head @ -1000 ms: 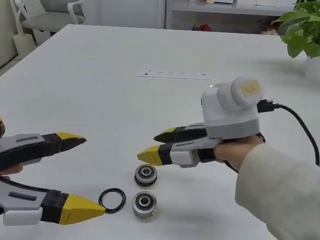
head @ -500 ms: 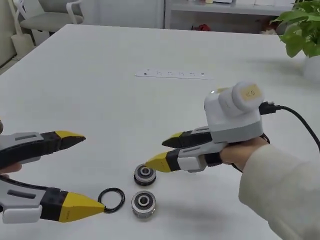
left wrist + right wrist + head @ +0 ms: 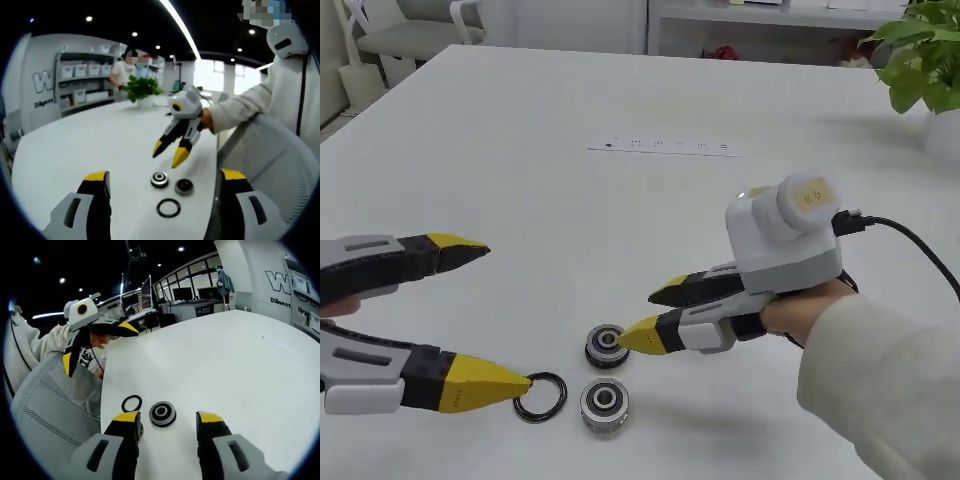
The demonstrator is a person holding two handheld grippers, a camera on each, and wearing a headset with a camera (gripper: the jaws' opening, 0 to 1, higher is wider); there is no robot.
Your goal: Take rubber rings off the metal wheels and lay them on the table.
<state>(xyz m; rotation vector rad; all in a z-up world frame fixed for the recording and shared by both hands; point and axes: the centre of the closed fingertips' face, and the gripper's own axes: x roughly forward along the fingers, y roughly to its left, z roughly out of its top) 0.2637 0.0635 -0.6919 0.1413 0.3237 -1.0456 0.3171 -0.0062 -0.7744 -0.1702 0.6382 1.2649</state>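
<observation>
Two small metal wheels lie near the table's front edge. The far wheel [image 3: 607,345] [image 3: 162,413] has a dark rim; the near wheel [image 3: 604,403] [image 3: 184,186] looks silver in the head view. A loose black rubber ring [image 3: 542,396] [image 3: 168,207] [image 3: 131,403] lies flat just left of the near wheel. My right gripper [image 3: 640,318] [image 3: 168,416] is open, its lower tip just beside the far wheel, which sits ahead between its jaws. My left gripper [image 3: 495,316] [image 3: 165,176] is wide open and holds nothing; its lower tip is by the loose ring.
A white power strip [image 3: 665,147] lies flat mid-table. A potted plant [image 3: 923,55] stands at the far right corner. The right gripper's black cable [image 3: 920,250] trails off to the right. A chair [image 3: 415,40] and shelves stand beyond the table.
My right gripper has dropped and moved nearer, bringing its lower tip close to the far wheel. The left gripper has barely moved. Wheels and loose ring lie as before.
</observation>
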